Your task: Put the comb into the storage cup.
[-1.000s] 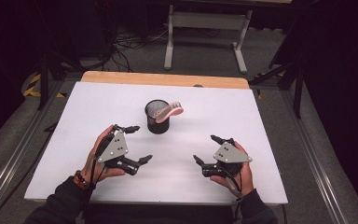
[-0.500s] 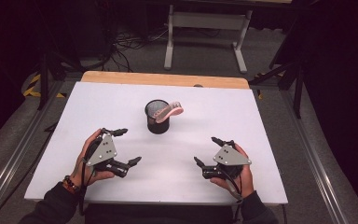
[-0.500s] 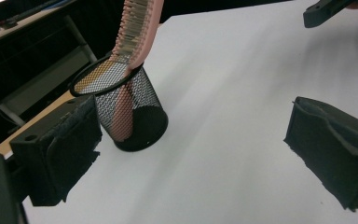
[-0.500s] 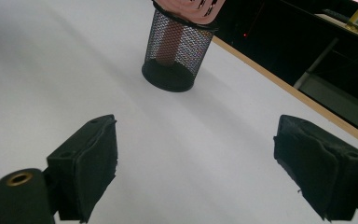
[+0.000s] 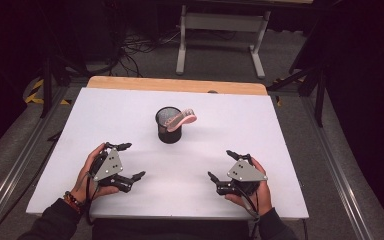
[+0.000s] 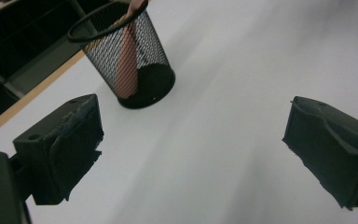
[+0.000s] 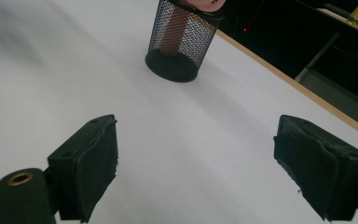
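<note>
A white table spreads before you, its far edge trimmed by a strip of bare wood. Near the middle, toward the far side, stands a black mesh cup, upright, with a pink object leaning out over its right rim; what that object is cannot be told. Your left gripper rests low over the near left of the table, jaws spread wide and holding nothing, the cup well apart from it on the far right. Your right gripper sits at the near right, jaws likewise gaping and empty, the cup well off to its far left. In the left gripper view the cup rises beyond the jaws, the pink object's shaft visible through the mesh.
</note>
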`<action>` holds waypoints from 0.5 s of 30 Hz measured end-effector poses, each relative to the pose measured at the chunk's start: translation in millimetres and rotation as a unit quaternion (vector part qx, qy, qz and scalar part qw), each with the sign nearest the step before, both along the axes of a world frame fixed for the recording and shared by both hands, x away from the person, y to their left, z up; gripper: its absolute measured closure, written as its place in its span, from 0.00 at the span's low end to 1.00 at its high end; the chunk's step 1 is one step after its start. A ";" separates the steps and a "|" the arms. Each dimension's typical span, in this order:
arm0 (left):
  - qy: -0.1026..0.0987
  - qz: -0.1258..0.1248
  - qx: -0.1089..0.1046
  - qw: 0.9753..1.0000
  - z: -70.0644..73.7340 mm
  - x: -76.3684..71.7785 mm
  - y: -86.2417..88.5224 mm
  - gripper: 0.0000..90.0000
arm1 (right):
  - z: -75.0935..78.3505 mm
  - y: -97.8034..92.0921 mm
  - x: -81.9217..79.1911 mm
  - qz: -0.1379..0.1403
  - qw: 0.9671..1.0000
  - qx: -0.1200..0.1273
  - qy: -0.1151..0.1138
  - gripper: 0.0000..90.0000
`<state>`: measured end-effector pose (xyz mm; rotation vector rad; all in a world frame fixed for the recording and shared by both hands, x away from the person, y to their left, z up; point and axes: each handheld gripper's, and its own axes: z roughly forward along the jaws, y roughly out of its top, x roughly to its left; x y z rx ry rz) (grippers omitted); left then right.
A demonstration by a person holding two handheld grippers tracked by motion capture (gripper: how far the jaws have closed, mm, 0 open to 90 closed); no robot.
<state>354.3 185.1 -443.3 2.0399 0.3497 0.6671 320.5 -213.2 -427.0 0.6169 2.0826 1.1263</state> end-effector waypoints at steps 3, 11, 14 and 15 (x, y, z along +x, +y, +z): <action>0.014 0.006 -0.012 1.000 -3.9 1.2 6.7 0.06 | -2.6 0.2 -0.1 0.000 1.000 -0.004 0.001 0.16; 0.025 0.027 -0.044 0.998 -10.6 -4.6 27.9 0.06 | -3.0 -0.5 -1.0 -0.011 1.000 0.001 -0.003 0.16; 0.028 0.039 -0.055 0.997 -13.5 -7.5 35.2 0.06 | -3.0 -1.7 -1.0 -0.017 1.000 0.003 -0.005 0.15; 0.028 0.044 -0.056 0.997 -14.4 -8.0 38.0 0.06 | -3.0 -2.4 -0.8 -0.020 1.000 0.004 -0.007 0.15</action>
